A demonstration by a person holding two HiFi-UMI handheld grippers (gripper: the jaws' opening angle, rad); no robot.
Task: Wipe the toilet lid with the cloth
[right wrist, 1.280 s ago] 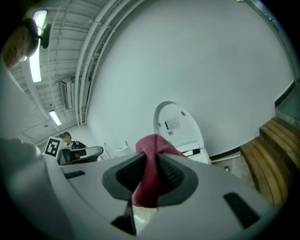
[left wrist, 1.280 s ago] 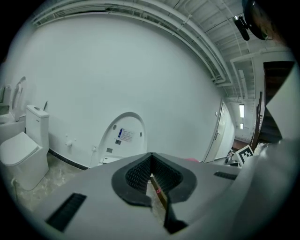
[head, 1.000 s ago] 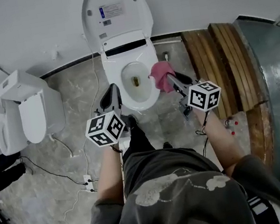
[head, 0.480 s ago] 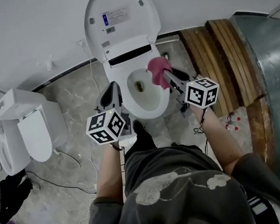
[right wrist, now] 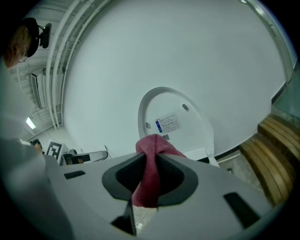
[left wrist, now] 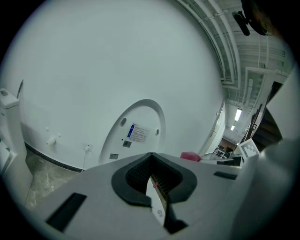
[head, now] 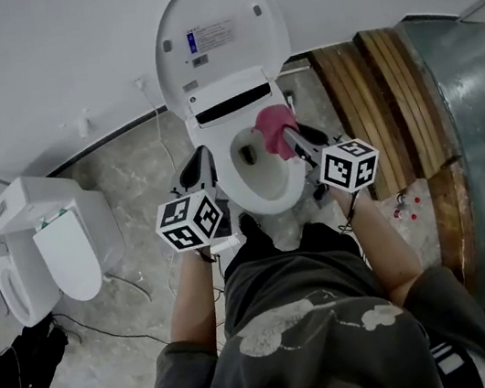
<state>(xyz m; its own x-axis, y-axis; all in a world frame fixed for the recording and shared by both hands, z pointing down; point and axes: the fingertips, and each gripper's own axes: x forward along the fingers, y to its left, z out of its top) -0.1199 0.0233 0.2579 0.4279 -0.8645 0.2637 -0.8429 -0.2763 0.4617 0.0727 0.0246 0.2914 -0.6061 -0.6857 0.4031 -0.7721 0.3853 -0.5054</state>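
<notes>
Right gripper [right wrist: 149,185] clenched on pink cloth [right wrist: 151,154]. Cloth bunched, humped over jaw tips, tail hanging down between pads. Cloth sits above right side of open toilet bowl [head: 273,200], just near of raised toilet lid [head: 219,34]; contact with lid not clear. Lid white, oval, upright against far wall, printed label with blue strip on inner face. Left gripper [left wrist: 152,183] closed tight, nothing between jaws, at left edge of bowl, apart from lid.
</notes>
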